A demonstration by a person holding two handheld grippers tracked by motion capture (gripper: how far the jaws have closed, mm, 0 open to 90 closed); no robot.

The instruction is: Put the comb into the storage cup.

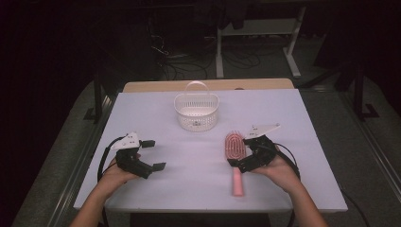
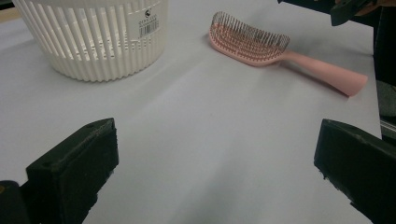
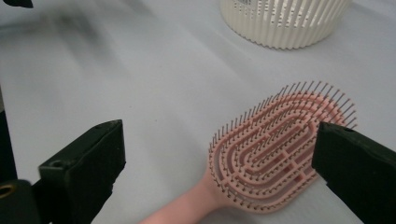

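Note:
A pink hairbrush (image 1: 235, 158) lies bristles up on the white table, its handle toward the person; the brush (image 2: 261, 49) lies far off in the left gripper view. My right gripper (image 1: 239, 150) stands open just right of the brush head (image 3: 280, 144), which sits between its two jaws, nearer the right one, with no contact seen. My left gripper (image 1: 153, 154) is open over bare table at the left, jaws wide apart (image 2: 210, 172) with nothing between them. A white slatted basket (image 1: 196, 109) with a handle stands at the table's far middle.
The white table top (image 1: 156, 189) has bare room between the two hands and in front of the basket (image 2: 100, 39). A wooden edge (image 1: 156, 86) runs along the far side. Beyond it are a dark floor, cables and white desk legs (image 1: 220, 52).

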